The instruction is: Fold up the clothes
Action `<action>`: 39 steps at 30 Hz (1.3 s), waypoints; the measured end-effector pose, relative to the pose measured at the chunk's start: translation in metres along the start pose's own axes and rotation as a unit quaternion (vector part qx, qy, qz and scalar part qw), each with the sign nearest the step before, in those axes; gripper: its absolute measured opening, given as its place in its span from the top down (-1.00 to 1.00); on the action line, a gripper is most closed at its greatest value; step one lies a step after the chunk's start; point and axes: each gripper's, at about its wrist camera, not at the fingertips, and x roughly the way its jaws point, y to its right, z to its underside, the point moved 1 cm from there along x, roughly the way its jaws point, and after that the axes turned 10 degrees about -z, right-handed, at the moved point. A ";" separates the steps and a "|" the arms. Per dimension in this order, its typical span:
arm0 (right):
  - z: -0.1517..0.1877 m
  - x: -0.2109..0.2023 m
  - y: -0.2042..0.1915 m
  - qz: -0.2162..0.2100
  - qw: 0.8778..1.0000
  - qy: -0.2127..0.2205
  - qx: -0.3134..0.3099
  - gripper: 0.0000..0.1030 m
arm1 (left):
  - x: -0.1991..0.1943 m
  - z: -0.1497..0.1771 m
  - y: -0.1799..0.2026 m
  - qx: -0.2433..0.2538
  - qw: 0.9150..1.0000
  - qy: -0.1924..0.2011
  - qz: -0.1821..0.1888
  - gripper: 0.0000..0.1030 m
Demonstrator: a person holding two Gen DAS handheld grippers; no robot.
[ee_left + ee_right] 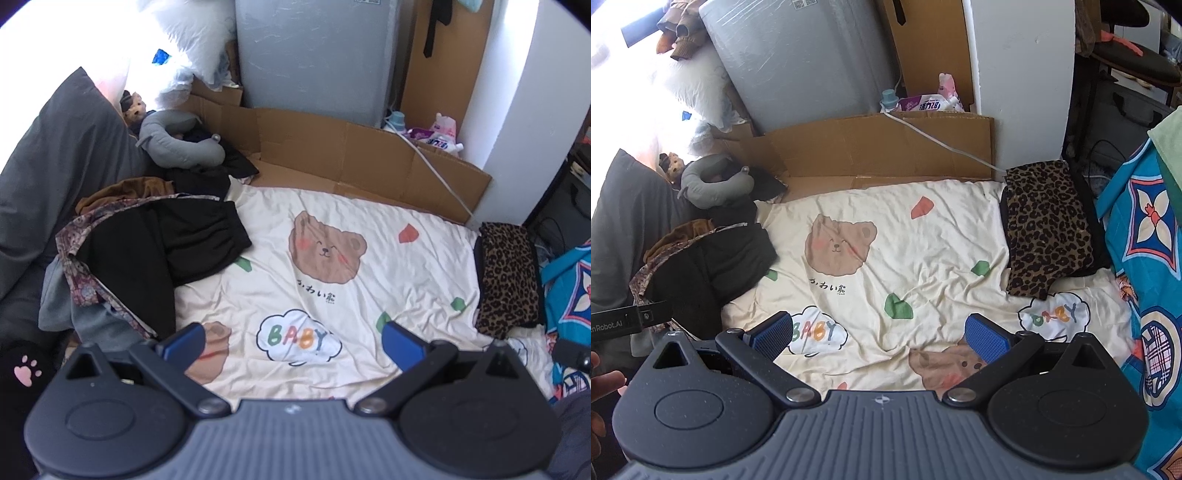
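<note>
Cream cotton bedsheet [369, 236] printed with brown bear faces, green and red patches and a cloud reading "BABY", its surface finely creased, spread flat as the working area. At its left edge lies the heap of unfolded clothes [147, 251]: a matte black garment on top, a paisley-patterned woven piece beneath, grey fabric at the near side and brown fabric behind, all rumpled and overlapping. At the right edge rests a folded leopard-print garment [1049, 229], roughly rectangular, lying on a dark layer; its near corner overhangs the sheet's second cloud print. Beyond it hangs a turquoise patterned blanket [1145, 236]. Flattened brown corrugated cardboard [362, 155] lines the far edge, with a white cable across it and a grey plastic-wrapped cabinet [314, 55] upright behind. A grey U-shaped neck pillow [177, 140] sits at the far left corner beside a dark grey pillow [62, 147]. The middle of the sheet between heap and folded garment is bare.

Left gripper [291, 341]: blue ribbed fingers spread wide, holding nothing, above the near part of the sheet close to the heap. Right gripper [879, 334]: fingers likewise spread wide, holding nothing, above the near sheet; a person's fingers [605, 380] show at the left margin of the right wrist view
</note>
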 end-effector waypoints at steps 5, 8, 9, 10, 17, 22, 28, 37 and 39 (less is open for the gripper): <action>-0.003 -0.005 -0.001 -0.002 1.000 0.004 0.002 -0.99 | -0.001 -0.004 -0.008 -0.001 1.000 0.000 -0.006 -0.99; -0.005 -0.008 -0.004 -0.002 1.000 0.009 -0.003 -0.99 | -0.001 -0.007 -0.016 -0.011 1.000 0.000 -0.003 -0.99; -0.006 -0.009 -0.005 -0.001 1.000 0.010 -0.005 -0.99 | -0.002 -0.008 -0.019 -0.017 1.000 0.001 -0.002 -0.99; -0.007 -0.009 -0.006 0.000 1.000 0.012 -0.007 -0.99 | -0.002 -0.009 -0.022 -0.023 1.000 0.002 -0.003 -0.99; -0.012 -0.007 -0.015 -0.009 0.999 0.022 -0.023 -0.99 | 0.007 -0.018 -0.051 -0.046 0.999 0.008 -0.015 -0.98; -0.014 0.004 -0.018 -0.007 0.999 0.026 -0.038 -0.98 | 0.022 -0.024 -0.073 -0.049 0.998 0.012 -0.027 -0.94; -0.016 0.017 -0.016 -0.008 0.998 0.053 -0.025 -0.98 | 0.041 -0.029 -0.098 -0.048 0.998 0.015 -0.033 -0.90; -0.019 0.045 -0.023 -0.029 0.997 0.072 -0.018 -0.98 | 0.075 -0.032 -0.152 -0.074 0.996 0.015 -0.049 -0.89; -0.019 0.053 -0.025 -0.023 0.997 0.075 -0.018 -0.98 | 0.085 -0.031 -0.166 -0.085 0.995 0.011 -0.050 -0.88</action>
